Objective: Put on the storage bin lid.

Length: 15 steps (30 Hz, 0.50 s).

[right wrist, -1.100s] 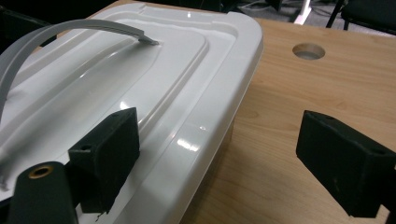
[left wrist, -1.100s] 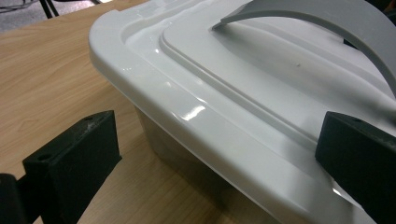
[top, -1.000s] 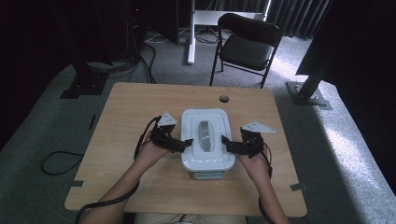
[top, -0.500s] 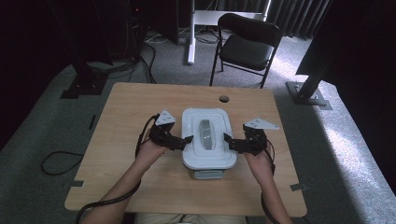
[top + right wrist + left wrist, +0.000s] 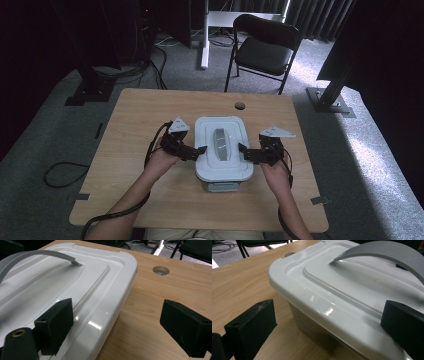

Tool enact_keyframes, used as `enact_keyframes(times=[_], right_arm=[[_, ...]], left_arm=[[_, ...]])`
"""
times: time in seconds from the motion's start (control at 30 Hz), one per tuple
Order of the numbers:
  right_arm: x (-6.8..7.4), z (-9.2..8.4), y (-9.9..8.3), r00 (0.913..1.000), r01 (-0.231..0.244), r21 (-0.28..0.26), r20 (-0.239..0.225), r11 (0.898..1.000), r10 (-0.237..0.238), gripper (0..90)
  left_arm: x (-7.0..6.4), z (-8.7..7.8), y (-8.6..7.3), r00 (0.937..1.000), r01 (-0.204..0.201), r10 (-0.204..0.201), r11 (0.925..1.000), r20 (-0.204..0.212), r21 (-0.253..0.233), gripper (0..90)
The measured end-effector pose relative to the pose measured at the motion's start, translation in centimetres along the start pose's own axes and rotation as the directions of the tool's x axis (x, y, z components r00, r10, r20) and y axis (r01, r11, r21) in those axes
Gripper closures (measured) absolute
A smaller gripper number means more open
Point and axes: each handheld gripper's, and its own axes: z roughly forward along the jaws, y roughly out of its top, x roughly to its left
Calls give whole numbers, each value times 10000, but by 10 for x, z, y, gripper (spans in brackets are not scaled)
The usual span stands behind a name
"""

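the white lidded box (image 5: 222,150) sits mid-bench (image 5: 150,110). left claw (image 5: 199,150) and right claw (image 5: 243,150), both wide, straddle its side rims. a round hole (image 5: 240,106) lies beyond; a black chair (image 5: 265,50) stands behind the bench.

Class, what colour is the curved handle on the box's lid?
Grey handle, on a white lid; clearest in the left gripper view.

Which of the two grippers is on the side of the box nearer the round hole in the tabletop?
The right gripper, at the white box's right edge; the hole lies beyond it, as its own view shows.
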Motion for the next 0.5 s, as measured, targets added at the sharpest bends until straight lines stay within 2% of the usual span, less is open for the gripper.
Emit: enact_keyframes(times=[0.03,0.07,0.1,0.2,0.23,0.33,0.4,0.5], right_arm=[[0,0,0,10000,0,0,0,10000,0,113],[2,0,-1,9999,115,18,116,9999,-115,114],[6,2,-6,9989,424,-150,207,9990,-421,114],[2,4,-11,9999,-45,-367,-140,9993,40,115],[4,3,-13,10000,-25,-484,-75,9988,21,115],[5,3,-10,10000,71,-347,59,9994,-69,114],[5,2,-10,9999,58,-317,116,9995,-54,114],[5,2,-10,10000,-72,-261,60,9996,74,114]], left_arm=[[0,0,0,10000,0,0,10000,0,0,6],[0,1,-2,9995,-203,210,9993,-215,308,6],[0,2,-4,9996,-176,185,9991,-220,394,7],[-2,3,-5,9999,-110,114,9992,-126,384,8],[-1,3,-4,9999,-139,142,9988,-56,468,8],[-2,3,-3,9996,-264,268,9987,-89,439,8],[-2,3,-3,9999,-117,119,9990,-52,432,8],[-4,2,-2,9998,-161,167,9988,-125,466,8]])
